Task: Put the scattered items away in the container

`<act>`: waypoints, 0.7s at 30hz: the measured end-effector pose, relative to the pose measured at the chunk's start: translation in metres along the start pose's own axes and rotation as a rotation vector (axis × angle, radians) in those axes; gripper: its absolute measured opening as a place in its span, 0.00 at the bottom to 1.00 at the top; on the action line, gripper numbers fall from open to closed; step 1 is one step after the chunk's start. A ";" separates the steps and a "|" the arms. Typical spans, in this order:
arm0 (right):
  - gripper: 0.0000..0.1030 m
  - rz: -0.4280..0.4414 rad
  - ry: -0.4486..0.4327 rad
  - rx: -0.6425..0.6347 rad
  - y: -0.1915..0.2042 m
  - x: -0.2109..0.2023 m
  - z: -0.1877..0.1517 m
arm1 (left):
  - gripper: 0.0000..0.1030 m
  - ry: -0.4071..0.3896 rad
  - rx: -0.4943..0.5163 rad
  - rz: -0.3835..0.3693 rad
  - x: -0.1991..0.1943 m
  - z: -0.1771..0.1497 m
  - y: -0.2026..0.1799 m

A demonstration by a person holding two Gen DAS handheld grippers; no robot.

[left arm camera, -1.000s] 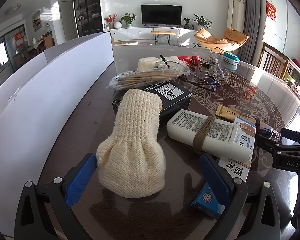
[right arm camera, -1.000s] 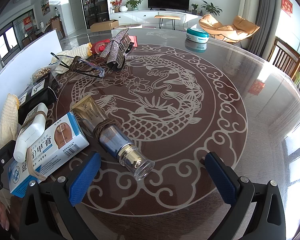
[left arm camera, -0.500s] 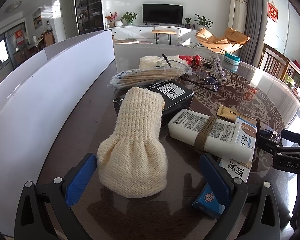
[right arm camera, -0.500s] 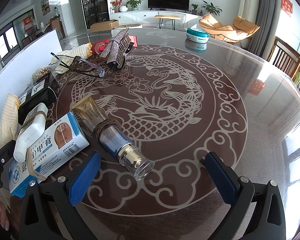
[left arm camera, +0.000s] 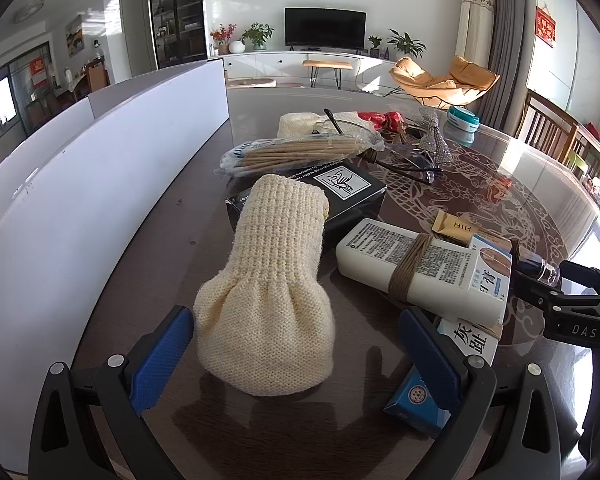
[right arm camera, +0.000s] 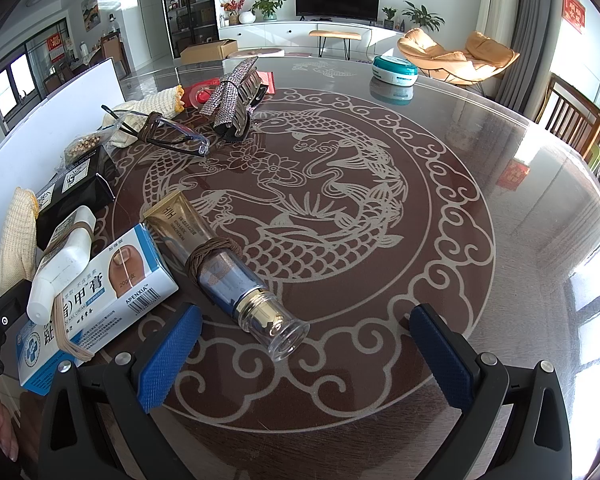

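Note:
A cream knitted pouch (left arm camera: 270, 292) lies on the round table, its wide end between the open fingers of my left gripper (left arm camera: 296, 356). Behind it sit a black box (left arm camera: 340, 192), a bag of wooden sticks (left arm camera: 300, 152) and a white bottle (left arm camera: 412, 264) tied to a blue-and-white cream box (left arm camera: 476, 336). A white-walled container (left arm camera: 100, 184) runs along the left. My right gripper (right arm camera: 304, 352) is open above a gold tube (right arm camera: 224, 256) bound with cord. The cream box (right arm camera: 100, 292) lies to its left.
Farther back lie glasses (right arm camera: 168, 132), a glittery hair clip (right arm camera: 232, 100), a red item (right arm camera: 198, 94) and another knitted piece (right arm camera: 148, 108). A teal round tin (right arm camera: 394, 70) sits at the table's far side. A hand (right arm camera: 0, 432) shows at the lower left.
The left gripper has crept slightly forward toward the knitted pouch. The right gripper has not moved.

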State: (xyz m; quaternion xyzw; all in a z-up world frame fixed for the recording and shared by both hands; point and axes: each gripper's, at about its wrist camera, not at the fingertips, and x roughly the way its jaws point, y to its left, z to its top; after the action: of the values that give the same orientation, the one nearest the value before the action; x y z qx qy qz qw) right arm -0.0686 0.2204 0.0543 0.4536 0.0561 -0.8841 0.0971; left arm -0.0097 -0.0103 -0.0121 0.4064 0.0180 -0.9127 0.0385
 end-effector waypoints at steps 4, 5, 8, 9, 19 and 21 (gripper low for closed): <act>1.00 0.000 0.000 0.000 0.000 0.000 0.000 | 1.00 0.007 0.011 0.000 0.001 0.000 -0.002; 1.00 0.000 0.000 0.000 0.000 0.000 0.000 | 1.00 0.007 0.013 0.002 0.001 0.000 -0.002; 1.00 0.000 0.000 0.000 0.000 0.000 0.000 | 1.00 0.002 0.008 0.005 0.000 0.000 -0.002; 1.00 0.000 0.000 0.000 0.000 0.000 0.000 | 1.00 0.001 0.005 0.005 -0.001 0.000 -0.001; 1.00 0.000 0.000 0.000 0.000 0.000 0.000 | 1.00 0.005 -0.001 0.000 0.001 0.000 0.000; 1.00 0.000 0.000 0.000 0.000 0.000 0.000 | 1.00 0.005 0.004 0.001 0.002 0.000 -0.001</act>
State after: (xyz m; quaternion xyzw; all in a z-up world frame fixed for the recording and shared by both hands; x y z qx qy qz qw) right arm -0.0686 0.2204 0.0544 0.4536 0.0561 -0.8841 0.0971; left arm -0.0115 -0.0094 -0.0135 0.4087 0.0162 -0.9117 0.0381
